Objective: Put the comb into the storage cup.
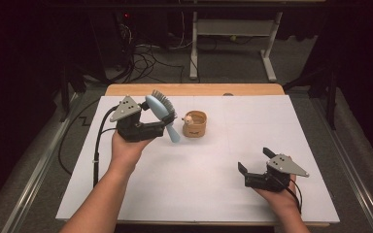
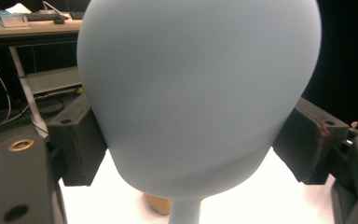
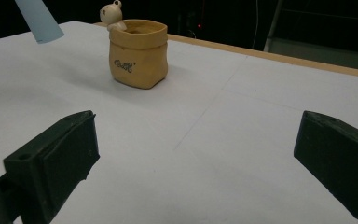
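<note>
A light blue hairbrush (image 1: pixel 161 110) with dark bristles is lifted off the table, its handle pointing down toward me. My left gripper (image 1: pixel 159 121) is shut on the brush's head. In the left gripper view the smooth blue back of the brush (image 2: pixel 196 93) sits squeezed between both black jaws. The brush's handle tip (image 3: pixel 37 18) shows at the top left of the right gripper view. Just right of the brush stands a tan bag-shaped pot (image 1: pixel 194 124) (image 3: pixel 139 53) with a small bear figure (image 3: pixel 112 14) on its rim. My right gripper (image 1: pixel 255 160) (image 3: pixel 198 154) rests low at the front right, open, nothing between its jaws.
A white sheet (image 1: pixel 199 184) covers the wooden table (image 1: pixel 194 90). Beyond the far edge are a white desk frame (image 1: pixel 233 29) and cables on the floor (image 1: pixel 145 58). The left gripper's cable (image 1: pixel 97 145) trails along the table's left side.
</note>
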